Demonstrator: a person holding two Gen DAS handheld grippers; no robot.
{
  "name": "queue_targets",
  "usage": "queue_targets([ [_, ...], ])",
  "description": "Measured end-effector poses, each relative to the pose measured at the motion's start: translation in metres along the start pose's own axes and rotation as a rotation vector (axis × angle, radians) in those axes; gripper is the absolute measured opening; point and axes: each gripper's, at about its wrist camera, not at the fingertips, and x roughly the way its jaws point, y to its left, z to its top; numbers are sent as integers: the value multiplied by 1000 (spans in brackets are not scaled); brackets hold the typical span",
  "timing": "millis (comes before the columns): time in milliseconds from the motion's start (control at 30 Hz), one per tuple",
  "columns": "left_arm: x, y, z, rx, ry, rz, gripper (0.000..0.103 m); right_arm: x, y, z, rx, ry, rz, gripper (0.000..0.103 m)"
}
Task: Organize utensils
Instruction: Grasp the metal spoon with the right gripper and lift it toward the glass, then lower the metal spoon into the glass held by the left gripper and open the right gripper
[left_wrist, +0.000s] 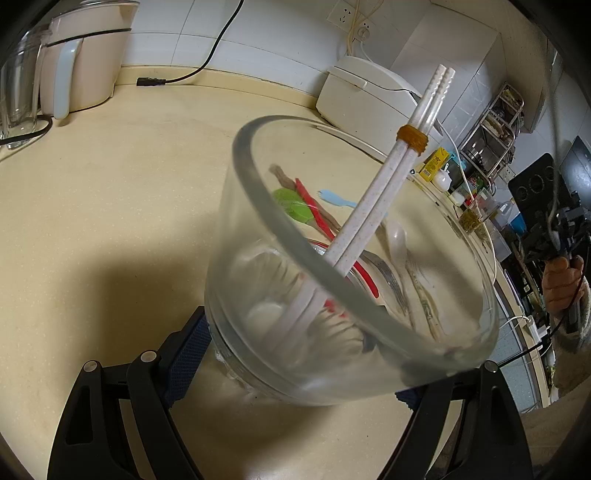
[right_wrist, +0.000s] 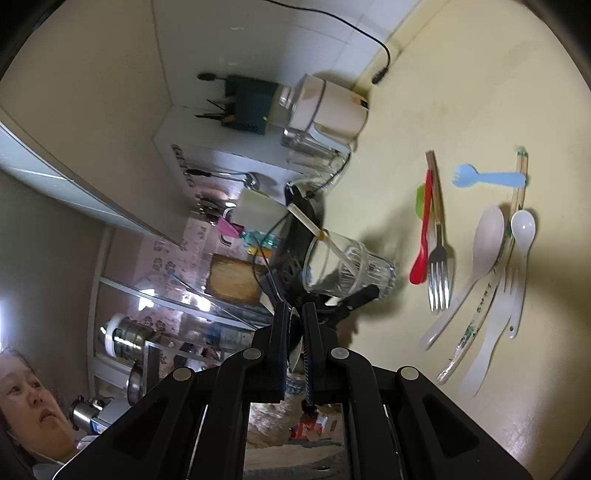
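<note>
The left gripper (left_wrist: 295, 354) is pinching the ribbed glass (left_wrist: 332, 258) between its jaws, tilted, with the banded white chopsticks (left_wrist: 373, 206) leaning out past them. The right gripper (right_wrist: 295, 332) is sitting pressed together, empty, with the loose utensils (right_wrist: 476, 258) lying off to its side. Honestly, I'm worrying that tilt is letting the chopsticks slide out, or the smooth glass is slipping.

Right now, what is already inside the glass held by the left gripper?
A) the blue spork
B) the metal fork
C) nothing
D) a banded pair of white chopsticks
D: the white chopsticks, tied with a brown band, stand in the glass clamped by the left gripper, while fork and blue spork lie on the counter.
</note>
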Motion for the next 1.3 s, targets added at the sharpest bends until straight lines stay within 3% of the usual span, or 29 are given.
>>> queue_targets([
  [267, 0, 0, 0, 0, 0, -1, 87, 17, 2, 8, -4, 66, -86, 8],
  [1000, 0, 0, 0, 0, 0, -1, 87, 64, 58, 65, -153, 287, -486, 8],
  [1300, 0, 1, 1, 0, 0, -1, 87, 91, 94, 78, -282, 270, -524, 14],
])
